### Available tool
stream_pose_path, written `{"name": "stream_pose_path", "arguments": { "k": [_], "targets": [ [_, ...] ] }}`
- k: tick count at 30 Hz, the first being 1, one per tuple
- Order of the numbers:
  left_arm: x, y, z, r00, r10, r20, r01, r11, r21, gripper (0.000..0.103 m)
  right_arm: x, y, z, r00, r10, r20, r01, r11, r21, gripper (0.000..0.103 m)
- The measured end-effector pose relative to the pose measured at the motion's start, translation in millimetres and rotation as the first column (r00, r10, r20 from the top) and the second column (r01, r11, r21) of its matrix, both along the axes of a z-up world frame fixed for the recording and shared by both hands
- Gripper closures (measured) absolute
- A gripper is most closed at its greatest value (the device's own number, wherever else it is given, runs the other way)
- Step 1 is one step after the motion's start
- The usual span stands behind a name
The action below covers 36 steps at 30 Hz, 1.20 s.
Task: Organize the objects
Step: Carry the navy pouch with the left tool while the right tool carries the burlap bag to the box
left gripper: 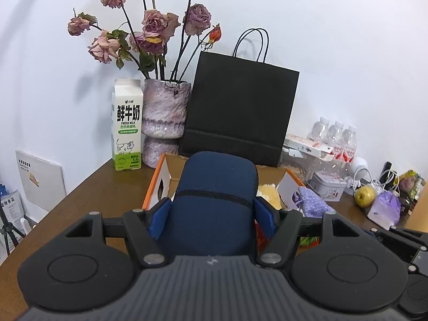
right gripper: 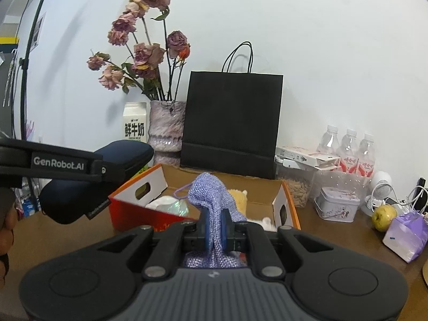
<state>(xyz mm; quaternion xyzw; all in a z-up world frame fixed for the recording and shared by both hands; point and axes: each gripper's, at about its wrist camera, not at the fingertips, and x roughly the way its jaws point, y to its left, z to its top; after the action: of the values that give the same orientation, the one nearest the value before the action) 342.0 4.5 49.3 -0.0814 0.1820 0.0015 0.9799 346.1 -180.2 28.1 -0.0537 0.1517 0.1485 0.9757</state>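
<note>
- Left wrist view: your left gripper [left gripper: 211,214] is clamped on a navy case [left gripper: 214,200]; both blue pads press its sides.
- The case is held above the near edge of an open box [left gripper: 160,176] with orange walls, and hides most of the box's inside.
- A purple pouch [left gripper: 313,202] shows just right of the case, over the box's right end. Part of your right gripper [left gripper: 401,243] shows at the lower right edge.
- Behind the box, against the wall, stand a milk carton [left gripper: 127,125], a vase [left gripper: 164,121] of dried roses and a black bag [left gripper: 238,109].
- On the table [left gripper: 88,203] to the right lie a tin [left gripper: 327,187], three bottles [left gripper: 337,139] and a pear [left gripper: 365,195].
- Right wrist view: your right gripper [right gripper: 216,227] is pinched tight on the pouch [right gripper: 211,195], which stands up between the pads and bunches below them.
- The pouch is held over the near wall of the box [right gripper: 139,208]; soft items lie inside behind it.
- The left gripper [right gripper: 104,171] crosses in from the left with the case [right gripper: 88,184] held beside the box's left end.
- The bag [right gripper: 232,123], vase [right gripper: 167,128] and carton [right gripper: 135,125] stand behind the box; the tin [right gripper: 337,202], pear [right gripper: 383,217] and a purple packet [right gripper: 406,235] lie to the right.
</note>
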Motion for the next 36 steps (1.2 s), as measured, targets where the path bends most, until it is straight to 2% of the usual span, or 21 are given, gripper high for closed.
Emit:
{"name": "stream_pose_path", "arguments": {
  "k": [14,36],
  "targets": [
    [54.7,3.3,9.7,0.999,0.042,0.019,-0.041,0.999,-0.032,0.035,62.6,11.7,2.1,1.000,0.024,0.006,-0.024,0.999,0.036,0.095],
    [131.5,2.5,-6.1,0.998,0.059,-0.012,-0.059,0.998,-0.032,0.035,149.0,9.1,-8.0,0.998,0.018,-0.052,-0.015,0.997,0.072,0.095]
  ]
}}
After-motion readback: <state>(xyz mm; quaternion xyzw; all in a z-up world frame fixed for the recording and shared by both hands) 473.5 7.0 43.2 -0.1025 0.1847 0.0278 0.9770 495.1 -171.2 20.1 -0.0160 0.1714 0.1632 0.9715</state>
